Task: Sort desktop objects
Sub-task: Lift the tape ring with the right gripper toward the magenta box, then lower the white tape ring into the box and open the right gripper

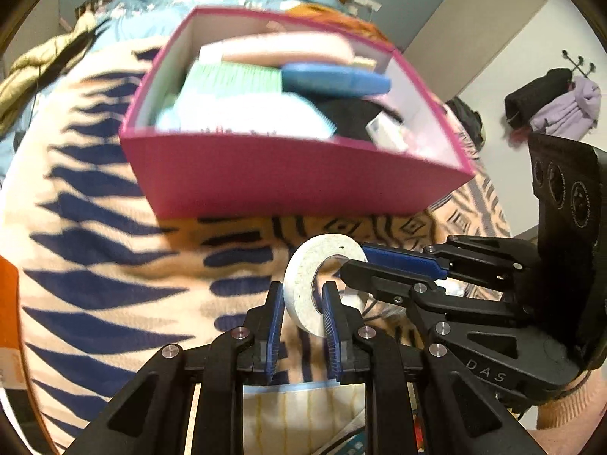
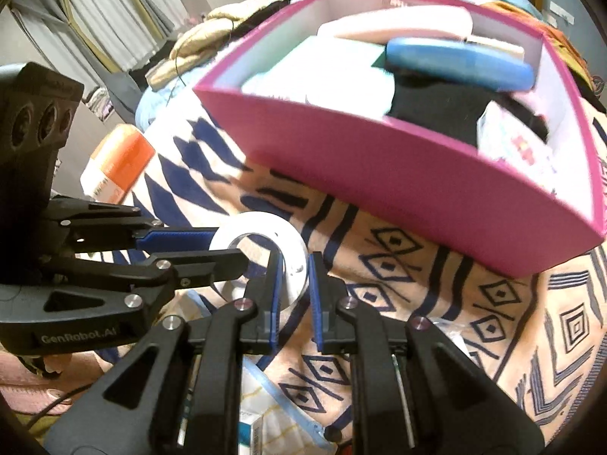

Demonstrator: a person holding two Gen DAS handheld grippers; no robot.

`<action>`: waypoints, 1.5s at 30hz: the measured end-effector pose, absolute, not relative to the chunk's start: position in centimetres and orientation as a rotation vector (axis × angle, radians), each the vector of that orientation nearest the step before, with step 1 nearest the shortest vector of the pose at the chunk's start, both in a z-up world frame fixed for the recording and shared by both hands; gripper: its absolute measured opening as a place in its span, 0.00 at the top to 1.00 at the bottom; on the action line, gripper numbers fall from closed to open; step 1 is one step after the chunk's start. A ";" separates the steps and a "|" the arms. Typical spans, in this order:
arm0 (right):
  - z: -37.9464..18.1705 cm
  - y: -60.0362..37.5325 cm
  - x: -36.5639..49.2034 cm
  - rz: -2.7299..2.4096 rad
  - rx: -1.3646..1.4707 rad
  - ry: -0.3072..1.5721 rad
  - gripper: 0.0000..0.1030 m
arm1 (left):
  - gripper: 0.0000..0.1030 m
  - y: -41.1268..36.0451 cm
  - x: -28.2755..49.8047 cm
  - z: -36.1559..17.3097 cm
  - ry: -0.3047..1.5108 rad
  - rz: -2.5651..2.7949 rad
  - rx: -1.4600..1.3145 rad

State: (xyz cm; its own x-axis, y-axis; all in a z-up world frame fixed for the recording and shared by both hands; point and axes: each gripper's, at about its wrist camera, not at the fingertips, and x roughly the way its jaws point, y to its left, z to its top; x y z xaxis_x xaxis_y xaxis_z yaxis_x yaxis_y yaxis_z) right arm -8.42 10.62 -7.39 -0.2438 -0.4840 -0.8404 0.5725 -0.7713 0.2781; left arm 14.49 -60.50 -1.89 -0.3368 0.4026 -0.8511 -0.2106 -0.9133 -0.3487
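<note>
Patterned blanket [image 1: 95, 235] | left gripper [image 1: 302, 311] clamps tape roll [image 1: 303, 284] | right gripper [image 2: 294, 278] pinches same roll | pink box [image 1: 288, 174] beyond fingertips

Tape roll [image 1: 322, 284] before box [image 1: 296, 178]

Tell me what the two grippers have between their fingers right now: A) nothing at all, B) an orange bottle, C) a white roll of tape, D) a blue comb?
C: the white roll of tape stands on edge between the left gripper fingers, and the right gripper fingers straddle its rim too, in front of the pink box.
</note>
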 end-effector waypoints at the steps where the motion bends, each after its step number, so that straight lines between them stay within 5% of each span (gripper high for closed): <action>1: -6.9 10.7 -8.4 -2.061 1.331 0.106 0.85 | 0.81 -60.7 14.5 -1.2 -0.249 2.292 -1.512; 18: 0.6 10.4 -12.8 -2.175 1.117 0.088 0.85 | 0.81 -61.9 9.6 4.7 -0.205 2.430 -1.342; 45: -4.2 5.9 -22.2 -2.216 1.309 0.005 0.85 | 0.77 -66.1 2.5 1.9 -0.207 2.572 -1.483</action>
State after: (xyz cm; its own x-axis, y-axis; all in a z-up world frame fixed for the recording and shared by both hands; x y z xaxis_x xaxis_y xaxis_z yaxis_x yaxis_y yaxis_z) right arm -22.22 5.87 -4.23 -0.3662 -0.4613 -0.8082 0.4649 -0.8430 0.2705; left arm 2.45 -66.09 1.87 -0.4932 0.2112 -0.8439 -0.0736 -0.9767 -0.2015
